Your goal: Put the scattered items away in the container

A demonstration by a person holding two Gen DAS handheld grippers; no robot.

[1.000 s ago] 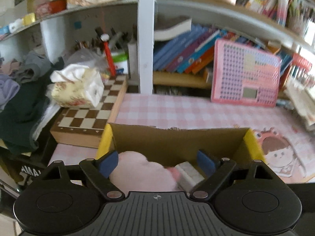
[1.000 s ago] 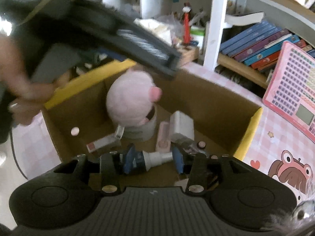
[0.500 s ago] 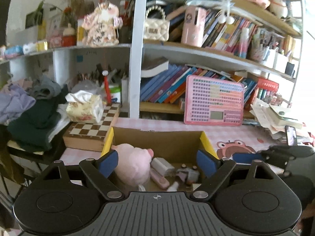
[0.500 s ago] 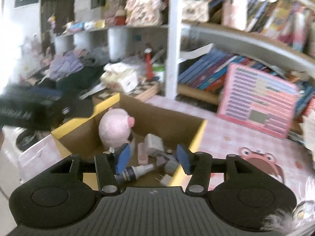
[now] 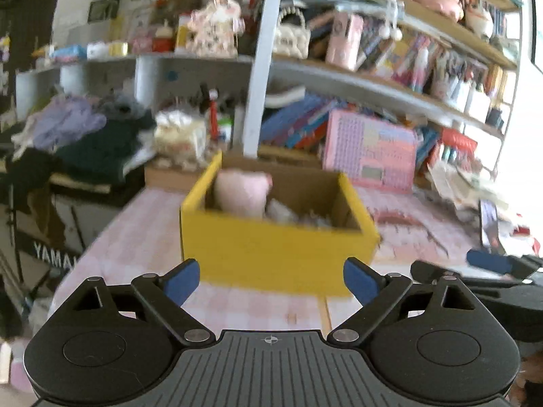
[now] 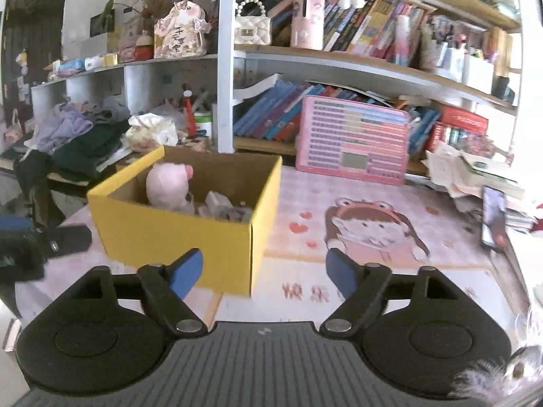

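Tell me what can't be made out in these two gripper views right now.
- Small items in the yellow box, right view: too small and jumbled behind the pink plush pig to identify.
- Box contents, left view: motion blur smears everything.
- Box floor, both views: hidden by the near wall.
- Phone, right view: screen unreadable, distorted near the edge.

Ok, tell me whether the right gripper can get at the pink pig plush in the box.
Probably yes: the right gripper is open and empty, the yellow box has no lid, and the pink pig plush stands above its rim.
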